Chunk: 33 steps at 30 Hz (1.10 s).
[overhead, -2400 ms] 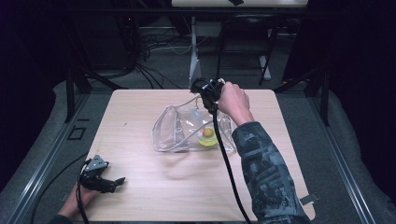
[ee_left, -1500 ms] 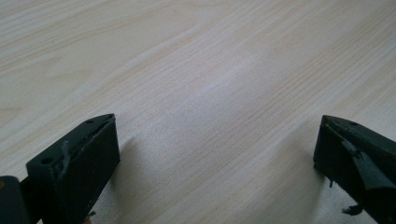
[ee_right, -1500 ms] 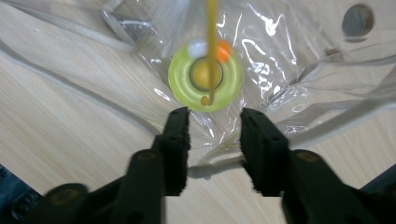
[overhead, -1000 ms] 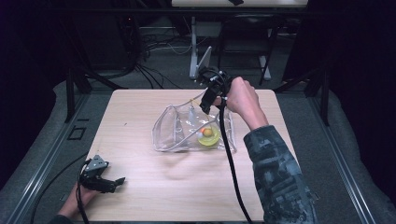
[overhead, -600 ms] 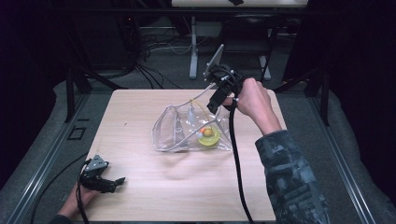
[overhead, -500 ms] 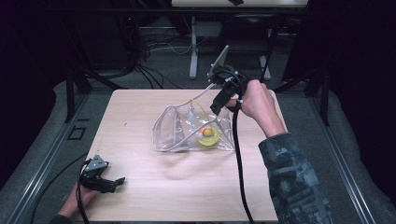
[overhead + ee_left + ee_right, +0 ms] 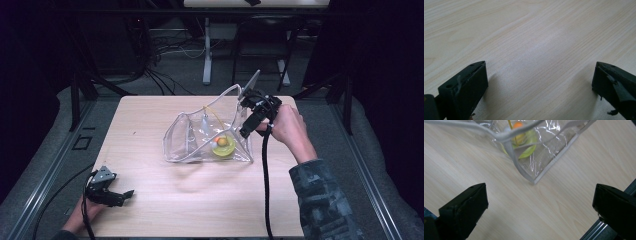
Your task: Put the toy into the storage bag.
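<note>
Sitting in the middle of the desk (image 7: 150, 200), the clear bag (image 7: 200, 137) already has a yellow-green ball (image 7: 223, 146) inside. Both the right tongs (image 7: 244, 132) and the left tongs (image 7: 122, 197) are wide apart, holding nothing. Maybe closing the bag is left.

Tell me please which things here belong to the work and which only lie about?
In the work:
- clear plastic pouch with grey edging
- small yellow-green and orange item inside it
- right claw, open beside the pouch

Lying about:
- left claw, open over bare wooden table
- floor cables
</note>
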### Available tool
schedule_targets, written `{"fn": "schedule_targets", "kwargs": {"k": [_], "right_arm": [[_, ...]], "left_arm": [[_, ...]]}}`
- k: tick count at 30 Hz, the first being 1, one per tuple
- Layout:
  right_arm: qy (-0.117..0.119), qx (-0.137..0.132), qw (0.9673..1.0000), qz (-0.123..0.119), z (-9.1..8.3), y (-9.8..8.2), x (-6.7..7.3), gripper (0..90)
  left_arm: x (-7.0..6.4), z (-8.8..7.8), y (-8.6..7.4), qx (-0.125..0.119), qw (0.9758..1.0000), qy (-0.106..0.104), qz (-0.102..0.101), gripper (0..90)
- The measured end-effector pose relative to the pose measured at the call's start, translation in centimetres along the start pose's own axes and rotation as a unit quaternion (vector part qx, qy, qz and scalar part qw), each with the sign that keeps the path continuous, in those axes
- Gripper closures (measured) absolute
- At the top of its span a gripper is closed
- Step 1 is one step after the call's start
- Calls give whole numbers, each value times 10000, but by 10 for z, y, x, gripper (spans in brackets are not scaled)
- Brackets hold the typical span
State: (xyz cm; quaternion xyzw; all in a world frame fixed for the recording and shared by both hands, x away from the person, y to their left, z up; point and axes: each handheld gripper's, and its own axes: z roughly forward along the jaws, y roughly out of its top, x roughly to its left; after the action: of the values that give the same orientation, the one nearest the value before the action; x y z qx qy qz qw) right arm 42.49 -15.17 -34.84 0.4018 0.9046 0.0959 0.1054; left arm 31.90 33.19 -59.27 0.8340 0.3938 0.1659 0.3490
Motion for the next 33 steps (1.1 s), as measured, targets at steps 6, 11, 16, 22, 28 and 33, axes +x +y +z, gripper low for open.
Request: {"fn": "schedule_targets", "kwargs": {"k": [6,11,16,22,28,33], "right_arm": [[54,210,9997,105,20,-16,-3,2],[131,296,9993,164,37,-30,-5,5],[178,399,9989,158,53,-39,-4,12],[335,522,9978,229,75,-52,-3,14],[494,494,9969,365,92,-69,-2,11],[752,424,9949,516,107,-84,-2,0]], "left_arm": [[0,0,0,0,10000,5,-6,2],[0,0,0,-1,10000,3,-6,2],[0,0,0,-6,10000,5,-10,2],[0,0,0,1,10000,3,-8,2],[0,0,0,1,10000,4,-6,2],[0,0,0,-1,10000,6,-7,2]]}}
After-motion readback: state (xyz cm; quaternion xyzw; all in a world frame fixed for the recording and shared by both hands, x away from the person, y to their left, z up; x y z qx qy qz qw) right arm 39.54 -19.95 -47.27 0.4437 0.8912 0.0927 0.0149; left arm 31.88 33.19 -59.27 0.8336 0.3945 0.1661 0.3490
